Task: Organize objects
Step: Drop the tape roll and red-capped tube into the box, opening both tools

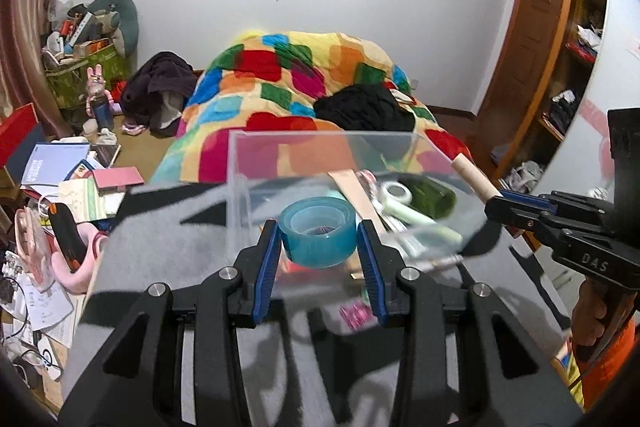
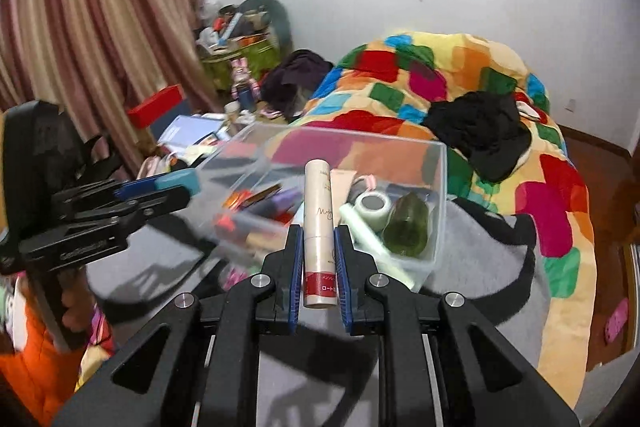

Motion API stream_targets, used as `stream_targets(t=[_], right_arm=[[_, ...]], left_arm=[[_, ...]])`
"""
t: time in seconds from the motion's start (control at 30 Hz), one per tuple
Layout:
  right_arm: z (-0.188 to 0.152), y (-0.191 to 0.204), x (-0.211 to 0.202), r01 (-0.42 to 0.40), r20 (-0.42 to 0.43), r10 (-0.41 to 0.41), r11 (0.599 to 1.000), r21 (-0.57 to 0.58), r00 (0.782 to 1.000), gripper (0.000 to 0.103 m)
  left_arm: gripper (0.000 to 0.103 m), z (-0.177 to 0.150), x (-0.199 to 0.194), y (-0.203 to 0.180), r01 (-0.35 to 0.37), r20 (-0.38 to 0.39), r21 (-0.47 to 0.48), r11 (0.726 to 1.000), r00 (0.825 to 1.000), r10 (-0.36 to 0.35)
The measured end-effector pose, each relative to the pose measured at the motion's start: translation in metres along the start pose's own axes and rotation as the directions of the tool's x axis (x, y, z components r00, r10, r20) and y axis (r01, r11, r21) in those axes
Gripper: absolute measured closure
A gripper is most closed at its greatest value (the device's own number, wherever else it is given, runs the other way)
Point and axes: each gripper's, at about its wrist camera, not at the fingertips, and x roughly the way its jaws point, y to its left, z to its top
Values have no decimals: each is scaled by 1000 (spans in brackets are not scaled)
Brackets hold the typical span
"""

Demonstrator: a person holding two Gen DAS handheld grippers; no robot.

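Observation:
A clear plastic box (image 1: 240, 187) (image 2: 438, 187) stands on a grey and black blanket (image 1: 160, 247). My left gripper (image 1: 319, 233) is shut on a blue tape roll (image 1: 318, 237) and holds it over the box's near side. My right gripper (image 2: 318, 239) is shut on a cream tube with a red band (image 2: 318, 227), over the box's near edge; the tube also shows in the left wrist view (image 1: 476, 179). Inside the box lie a white tape roll (image 2: 374, 209), a green bottle (image 2: 408, 227) and several pens (image 2: 256, 215).
A bed with a colourful quilt (image 1: 300, 75) and black clothes (image 1: 364, 109) lies behind the box. Books, papers and boxes clutter the floor at left (image 1: 60, 167). A wooden shelf unit (image 1: 560, 67) stands at right. Curtains (image 2: 80, 27) hang at left.

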Motion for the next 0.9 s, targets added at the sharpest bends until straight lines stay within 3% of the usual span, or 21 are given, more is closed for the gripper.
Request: stream_targets(t=[0.33, 0.63, 0.8, 0.9], right_arm=[[22, -17, 47, 41, -53, -38, 996, 73, 998, 89], [18, -21, 85, 12, -144, 4, 994, 110, 990, 89], [16, -17, 88, 18, -157, -4, 996, 90, 988, 89], [15, -16, 84, 16, -156, -2, 996, 82, 988, 89]], left_arm=[[64, 12, 45, 18, -27, -88, -39, 999, 996, 23], [64, 9, 54, 9, -20, -105, 0, 1000, 994, 20], [52, 9, 51, 6, -11, -107, 3, 1000, 994, 11], [51, 7, 42, 3, 8, -97, 3, 1000, 995, -7]])
